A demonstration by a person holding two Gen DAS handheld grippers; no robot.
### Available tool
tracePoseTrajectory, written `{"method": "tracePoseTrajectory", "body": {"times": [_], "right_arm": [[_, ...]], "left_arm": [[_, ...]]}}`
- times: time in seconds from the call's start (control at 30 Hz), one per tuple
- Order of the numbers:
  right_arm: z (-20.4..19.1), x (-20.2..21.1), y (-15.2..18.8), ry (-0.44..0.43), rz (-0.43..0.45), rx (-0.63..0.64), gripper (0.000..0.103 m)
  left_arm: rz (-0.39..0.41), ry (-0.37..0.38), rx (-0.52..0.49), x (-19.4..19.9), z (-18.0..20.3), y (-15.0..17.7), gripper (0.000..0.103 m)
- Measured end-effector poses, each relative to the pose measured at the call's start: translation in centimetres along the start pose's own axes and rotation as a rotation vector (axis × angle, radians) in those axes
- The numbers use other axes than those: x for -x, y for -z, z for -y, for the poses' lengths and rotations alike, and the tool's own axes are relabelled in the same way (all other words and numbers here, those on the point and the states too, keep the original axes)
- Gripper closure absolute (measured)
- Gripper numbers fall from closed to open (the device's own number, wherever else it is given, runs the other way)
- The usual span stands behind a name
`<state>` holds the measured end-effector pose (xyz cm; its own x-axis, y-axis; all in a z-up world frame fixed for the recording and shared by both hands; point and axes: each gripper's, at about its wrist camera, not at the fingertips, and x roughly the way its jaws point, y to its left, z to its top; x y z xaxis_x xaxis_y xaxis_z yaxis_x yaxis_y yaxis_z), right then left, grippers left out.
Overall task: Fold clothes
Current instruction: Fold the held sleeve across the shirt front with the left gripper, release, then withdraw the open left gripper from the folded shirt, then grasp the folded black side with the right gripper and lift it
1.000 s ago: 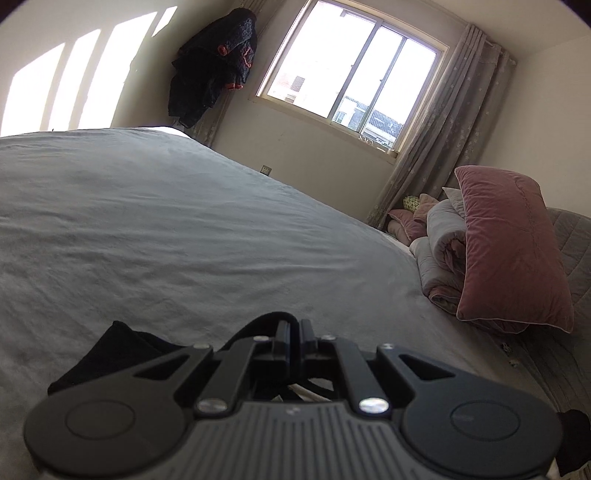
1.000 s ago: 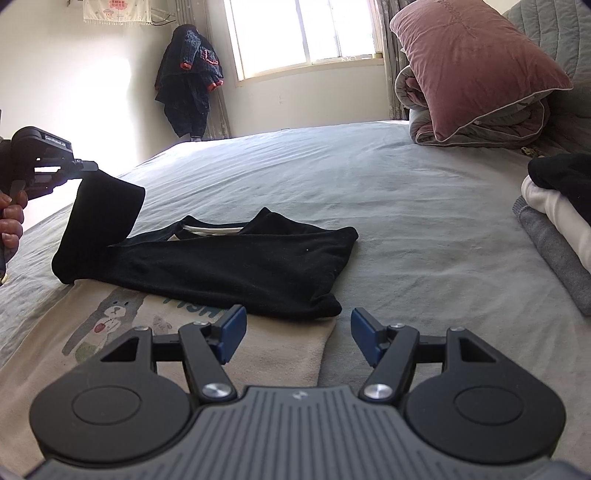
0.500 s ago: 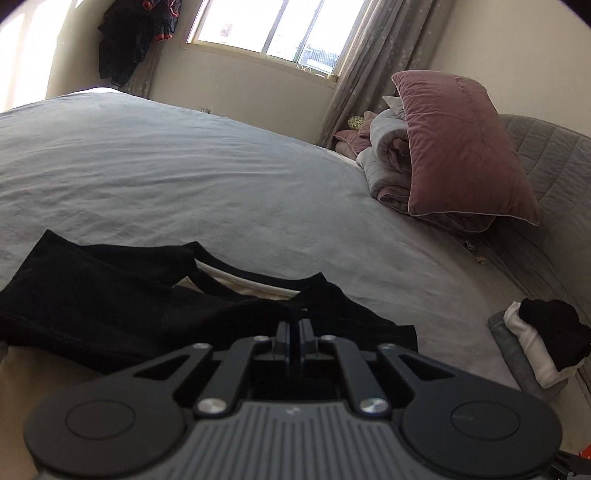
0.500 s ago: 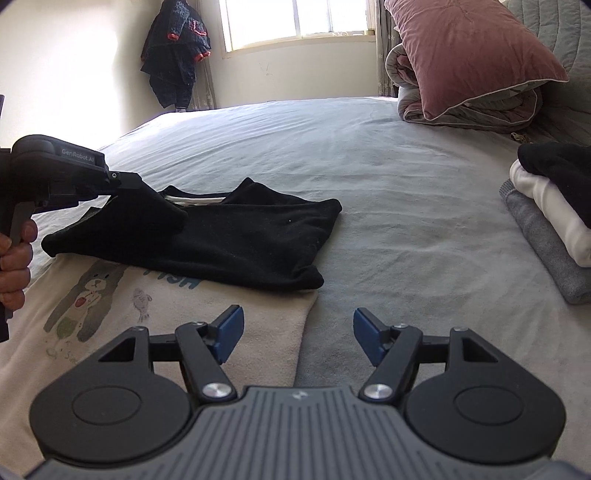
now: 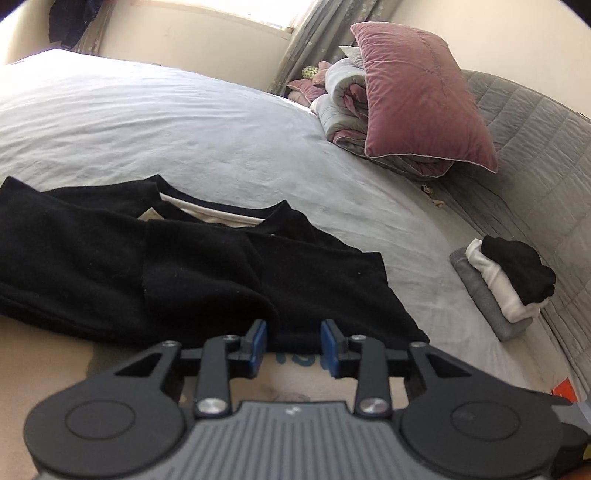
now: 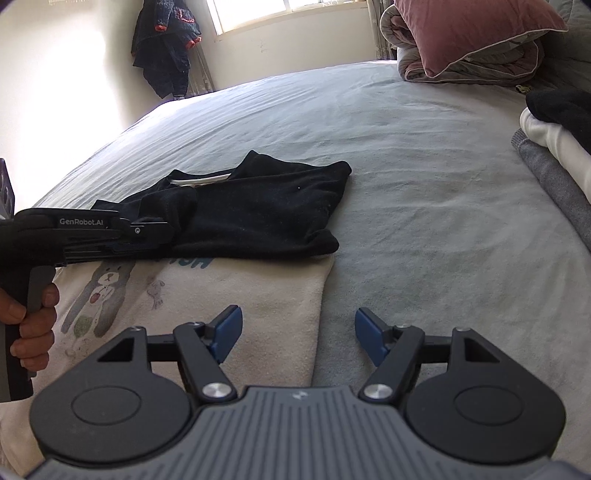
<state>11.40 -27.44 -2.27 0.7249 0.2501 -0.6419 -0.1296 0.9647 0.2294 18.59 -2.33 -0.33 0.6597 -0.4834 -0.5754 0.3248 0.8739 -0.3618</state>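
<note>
Left claw parted, black sleeves just ahead

Right gripper at bottom centre, blue pads spread wide, nothing between them, poised over edge of cream shirt with bear print. Black sleeves folded across shirt's upper part, mid-frame. Left gripper enters from left edge, tip at black fabric; hand grips its handle, lower left. Grey bed sheet fills frame. Folded clothes stack right edge. Pink pillow upper right. Dark jacket hangs upper left.
</note>
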Motion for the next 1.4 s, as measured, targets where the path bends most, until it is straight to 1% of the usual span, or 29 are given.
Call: {"method": "tracePoseTrajectory", "body": {"times": [0.07,0.17,0.2,0.27,0.33,0.4,0.53,0.63,0.87,0.93,0.97,1.03,1.07,1.1,1.17,1.2,1.27,1.4], "right_arm": [[-0.3,-0.1,-0.1,-0.008,0.001,0.011,0.032],[-1.1,-0.2,-0.2,-0.016,0.004,0.04,0.032],[-1.5,-0.3,-0.3,-0.013,0.007,0.052,0.032],[-2.3,-0.4,-0.5,-0.002,0.018,0.076,0.032],[-3.4,-0.7,-1.0,-0.007,0.035,0.103,0.032],[-4.6,-0.9,-1.6,-0.014,0.053,0.129,0.032],[-7.2,-1.5,-2.7,-0.032,0.087,0.191,0.032],[-10.2,-2.8,-3.7,-0.054,0.109,0.307,0.032],[-16.1,-7.9,-4.6,-0.003,0.134,0.568,0.032],[-17.2,-9.5,-4.7,0.008,0.118,0.632,0.032],[-17.6,-10.4,-4.6,0.022,0.105,0.666,0.035],[-16.7,-10.3,-5.2,0.023,0.11,0.611,0.042],[-16.1,-10.1,-5.5,0.02,0.115,0.574,0.058],[-15.5,-9.9,-5.9,0.018,0.12,0.536,0.078],[-14.3,-9.5,-6.6,0.013,0.13,0.461,0.092],[-13.7,-9.3,-6.9,0.011,0.135,0.424,0.096],[-12.6,-8.9,-7.6,0.006,0.144,0.349,0.099],[-10.2,-8.1,-9.0,-0.003,0.163,0.198,0.1]], "left_arm": [[0.004,-0.003,-0.077,1.4,0.3,0.2,0.059],[0.012,-0.036,-0.176,3.4,0.0,0.7,0.052],[0.014,-0.051,-0.201,3.9,-0.3,0.8,0.048],[0.017,-0.09,-0.237,4.6,-1.1,1.0,0.043],[0.021,-0.132,-0.248,5.0,-2.3,0.9,0.041],[0.024,-0.161,-0.244,5.3,-3.7,0.8,0.04],[0.041,-0.181,-0.191,5.8,-6.5,0.5,0.04],[0.056,-0.198,-0.153,6.3,-8.5,0.0,0.04],[0.084,-0.226,-0.122,7.9,-11.8,-0.8,0.04],[0.087,-0.236,-0.112,8.2,-12.7,-0.9,0.04],[0.088,-0.241,-0.105,8.4,-13.1,-0.9,0.04],[0.089,-0.251,-0.088,8.6,-13.9,-1.0,0.04],[0.089,-0.255,-0.079,8.7,-14.3,-1.0,0.04],[0.086,-0.255,-0.066,8.8,-14.7,-1.0,0.04],[0.083,-0.251,-0.044,8.9,-15.3,-0.9,0.04],[0.08,-0.248,-0.035,8.9,-15.6,-0.9,0.04],[0.072,-0.243,-0.022,8.9,-15.9,-0.8,0.04],[0.028,-0.251,-0.012,7.8,-16.3,-0.6,0.039]]}}
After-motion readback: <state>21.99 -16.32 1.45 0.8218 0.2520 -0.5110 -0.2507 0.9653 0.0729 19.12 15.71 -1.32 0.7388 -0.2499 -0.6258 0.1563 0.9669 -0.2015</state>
